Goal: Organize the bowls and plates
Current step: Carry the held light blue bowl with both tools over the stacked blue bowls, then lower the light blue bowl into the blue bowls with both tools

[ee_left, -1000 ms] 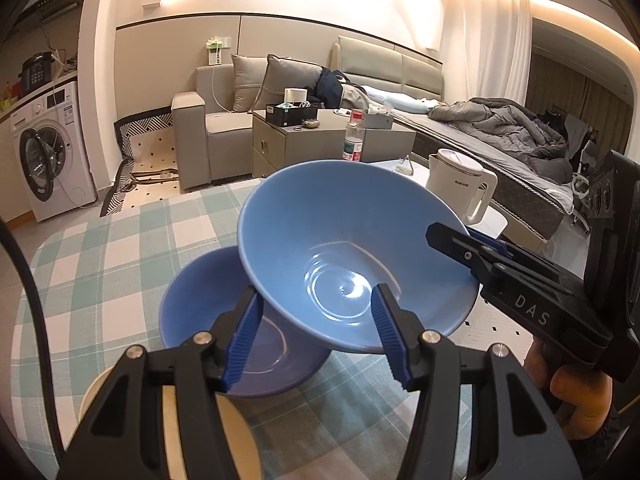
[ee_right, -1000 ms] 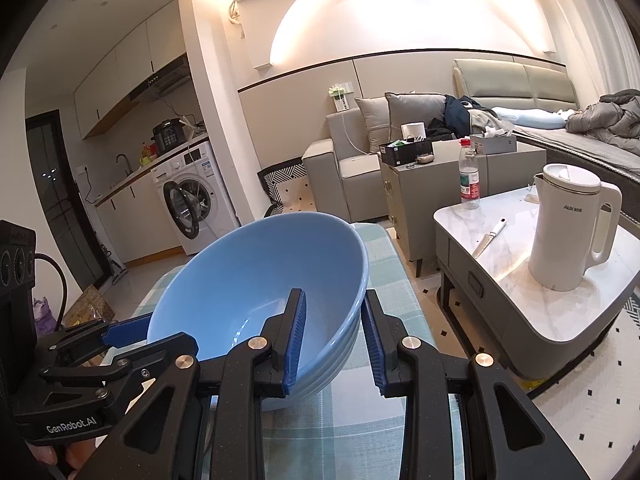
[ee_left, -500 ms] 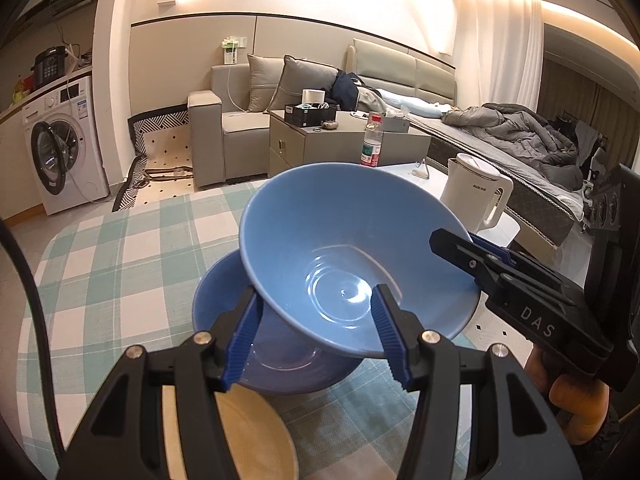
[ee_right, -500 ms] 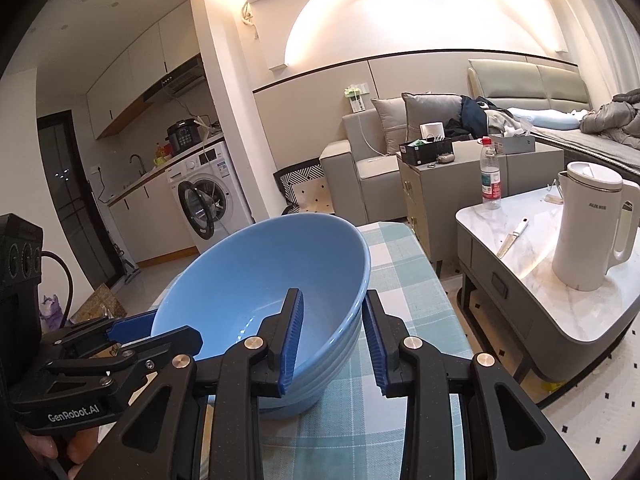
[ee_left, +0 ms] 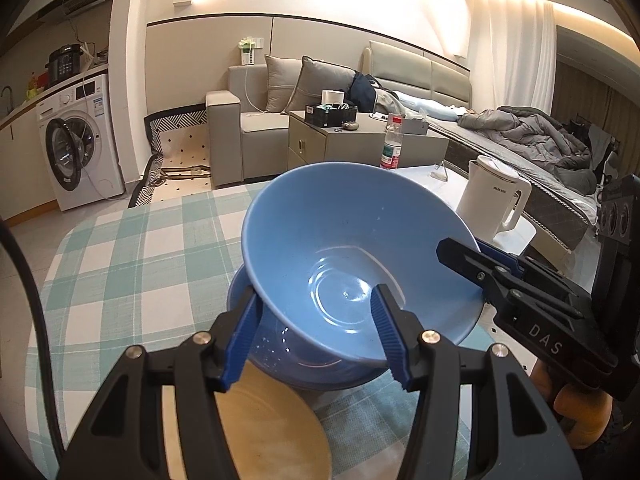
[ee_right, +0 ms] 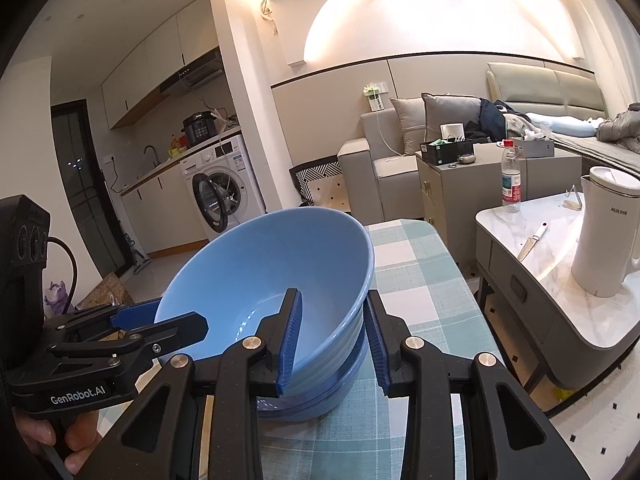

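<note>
Two grippers on one tilted blue bowl (ee_left: pixel 352 264) — right gripper (ee_right: pixel 334 340) pinching its rim, left gripper (ee_left: pixel 316 336) seemingly clamping too, second bowl (ee_left: pixel 280 344) underneath.

Warmly lit arched wall (ee_right: pixel 420 12) behind a grey sofa (ee_left: pixel 256 136). Washing machine (ee_left: pixel 76 148) at left, white curtain (ee_left: pixel 516 52) and rumpled bed (ee_left: pixel 532 136) at right.

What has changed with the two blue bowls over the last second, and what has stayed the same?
The upper bowl, tilted and gripped at its rim by both claws, has been carried over the lower bowl and lowered until it sits partly inside it. Unchanged: the right claw and left claw keep their holds; the tan plate stays beside the lower bowl.
</note>
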Available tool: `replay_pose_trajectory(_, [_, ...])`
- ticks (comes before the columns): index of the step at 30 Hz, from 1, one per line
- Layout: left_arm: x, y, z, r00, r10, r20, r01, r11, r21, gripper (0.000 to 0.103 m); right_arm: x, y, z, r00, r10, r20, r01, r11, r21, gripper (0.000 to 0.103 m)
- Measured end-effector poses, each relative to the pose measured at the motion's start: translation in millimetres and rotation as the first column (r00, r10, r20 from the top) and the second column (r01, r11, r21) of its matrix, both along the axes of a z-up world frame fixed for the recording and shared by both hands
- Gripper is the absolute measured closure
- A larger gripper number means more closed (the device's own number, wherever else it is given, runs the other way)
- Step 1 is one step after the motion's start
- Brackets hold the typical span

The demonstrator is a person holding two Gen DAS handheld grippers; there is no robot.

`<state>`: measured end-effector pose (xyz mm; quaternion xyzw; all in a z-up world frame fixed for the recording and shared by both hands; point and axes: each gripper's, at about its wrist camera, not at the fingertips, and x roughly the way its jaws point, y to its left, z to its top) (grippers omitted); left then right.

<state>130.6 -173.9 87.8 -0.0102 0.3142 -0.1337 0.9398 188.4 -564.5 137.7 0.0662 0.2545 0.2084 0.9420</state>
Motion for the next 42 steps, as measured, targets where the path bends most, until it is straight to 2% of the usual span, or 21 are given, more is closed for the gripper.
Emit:
replay_pose_trajectory(21, [17, 19, -37, 0.996, 0.049, -0.074, -0.046, 0.998, 0.04, 0.048, 9, 35, -30, 0.996, 0.043, -0.074, -0.048, 0.996, -0.069, 0.07])
replay_pose_trajectory(27, [18, 16, -42, 0.996, 0.054, -0.071, -0.048, 0.995, 0.083, 0.048, 11, 41, -38, 0.995, 0.045, -0.093, -0.053, 0.994, -0.093, 0.07])
replay_pose_trajectory(42, [26, 16, -56, 0.991, 0.05, -0.123, -0.04, 0.996, 0.083, 0.047, 12, 44, -45, 0.994, 0.038, -0.102, -0.052, 0.989, -0.137, 0.064])
